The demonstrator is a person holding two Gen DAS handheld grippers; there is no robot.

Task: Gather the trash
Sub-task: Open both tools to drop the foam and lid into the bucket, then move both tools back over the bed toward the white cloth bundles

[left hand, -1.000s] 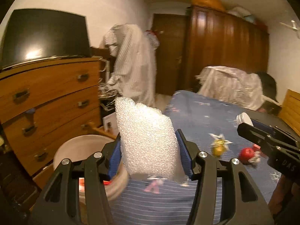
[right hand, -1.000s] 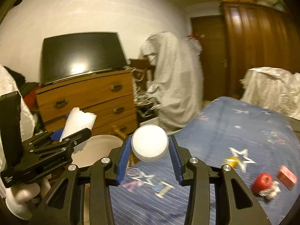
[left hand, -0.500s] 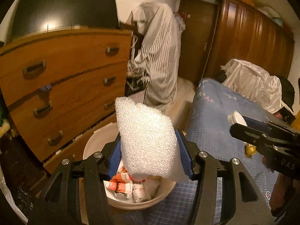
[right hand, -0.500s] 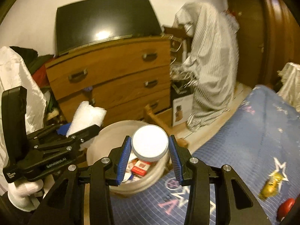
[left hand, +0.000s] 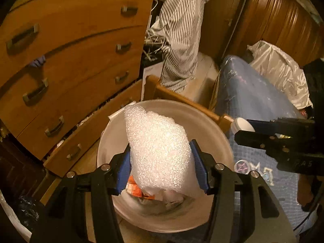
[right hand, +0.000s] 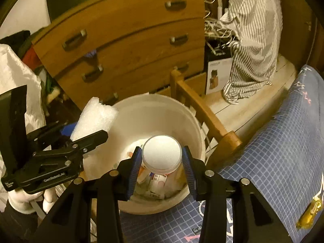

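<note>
The whole outlook has been swung round within the last second: where the blue bedspread (right hand: pixel 283 162) and the far wardrobe were filling both views, the chest of drawers (left hand: pixel 70 70) is now seen close and the white bin (right hand: pixel 162 111) beside the bed has been brought right beneath both tools; the two wrist views have been tipped downward, so that the bin's mouth and the wrappers and boxes already lying at its bottom are looked into directly. The left gripper (left hand: pixel 162 166) is kept clenched on a piece of white foam wrap (left hand: pixel 158 147), which is pinched between the blue pads and is now held above the bin's opening, its upper end standing well clear of the jaws; in the right view the same wrap is seen over the bin's left rim. The right gripper (right hand: pixel 162 162) is likewise kept closed on a small jar with a white lid (right hand: pixel 161 154), held by its sides over the middle of the bin. Neither grip has been altered during the swing; only the carrying has been done. It is judged that the transport step is nearly finished and that a release over the bin is what remains for both pieces; a small yellow wrapper (right hand: pixel 309 212) is left lying on the bedspread at the right edge, so more collecting is probably still owed afterwards; the light foam may be expected to drift or catch on the rim if let go too far to the side.
</note>
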